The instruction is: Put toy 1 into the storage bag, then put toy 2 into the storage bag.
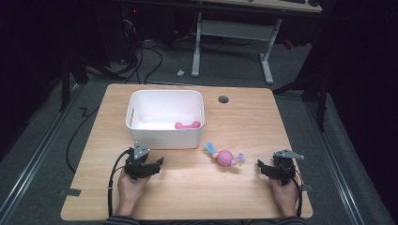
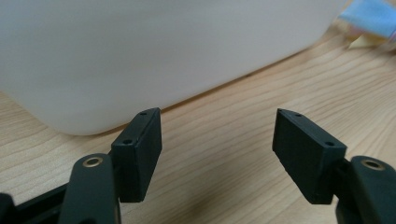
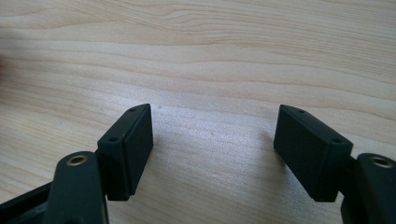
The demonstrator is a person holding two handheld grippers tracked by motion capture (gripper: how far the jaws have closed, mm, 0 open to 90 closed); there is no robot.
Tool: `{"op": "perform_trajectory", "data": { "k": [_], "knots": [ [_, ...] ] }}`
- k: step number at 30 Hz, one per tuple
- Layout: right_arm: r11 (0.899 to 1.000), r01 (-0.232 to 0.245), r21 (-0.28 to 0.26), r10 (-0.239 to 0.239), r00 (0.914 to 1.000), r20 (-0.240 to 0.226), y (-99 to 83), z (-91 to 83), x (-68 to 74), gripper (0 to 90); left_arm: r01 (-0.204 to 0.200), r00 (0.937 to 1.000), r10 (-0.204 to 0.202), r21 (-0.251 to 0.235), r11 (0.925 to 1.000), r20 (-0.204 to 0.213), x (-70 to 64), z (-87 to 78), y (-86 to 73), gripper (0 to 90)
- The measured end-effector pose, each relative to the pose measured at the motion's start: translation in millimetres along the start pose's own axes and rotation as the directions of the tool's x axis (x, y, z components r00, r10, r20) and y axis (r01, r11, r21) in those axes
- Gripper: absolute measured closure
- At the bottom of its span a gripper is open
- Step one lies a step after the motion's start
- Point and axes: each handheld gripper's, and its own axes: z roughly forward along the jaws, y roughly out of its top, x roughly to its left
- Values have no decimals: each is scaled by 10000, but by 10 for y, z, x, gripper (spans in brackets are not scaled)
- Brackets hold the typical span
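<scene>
Nearest the camera in the high view, two hands come up from the bottom edge, each one wrapped around a gripper resting low over the wooden table (image 1: 197, 187). The left gripper (image 1: 157, 165) sits near the front left, just in front of the white bin (image 1: 165, 136). Its own view has the jaws spread wide with nothing between them, just bare wood, and the bin's front wall right ahead of the tips, close but not touching as far as I can see. The right gripper (image 1: 262, 168) is over near the front right corner, well apart from the left one. Same deal there: jaws wide apart, empty, only wood grain in front of them.

Between the two grippers, a bit further back, lies a pink ball toy (image 1: 225, 157) with pale blue and yellowish bits sticking out either end. It lies flat on the table, just beside the bin's front right corner, nearer to the right gripper than the left, and neither one touches it. A blurry bit of its blue end peeks in at the top right of the left gripper view.

Further back again, inside the bin, there's a small pink dumbbell-shaped toy (image 1: 187, 125) lying on the bottom near the right wall. Past that, a dark round hole (image 1: 223, 99) in the tabletop near the far edge.
</scene>
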Motion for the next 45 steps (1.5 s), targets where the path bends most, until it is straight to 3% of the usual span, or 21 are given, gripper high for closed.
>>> {"op": "perform_trajectory", "data": {
  "k": [14,35,37,39,43,45],
  "knots": [
    [10000,-54,10,54,10000,-57,4,1,-11,289,-164,9999,165,688,9975,-3,1,147,-27,327],
    [9989,464,87,-459,9979,-451,9,11,-7,221,-262,9994,273,546,9982,-193,28,211,-70,279],
    [9988,451,201,-442,9981,-435,21,6,-5,244,-273,9995,283,548,9981,-172,28,212,-71,276],
    [9979,467,443,-449,9981,-423,47,-27,8,326,-278,9995,287,549,9981,-156,28,212,-71,272],
    [9967,677,445,-657,9968,-458,59,-83,26,342,-301,9994,308,566,9979,-127,29,212,-71,265],
    [9959,722,547,-681,9950,-731,91,-134,36,342,-301,9995,308,562,9980,-117,29,212,-71,262]
  ]
}}
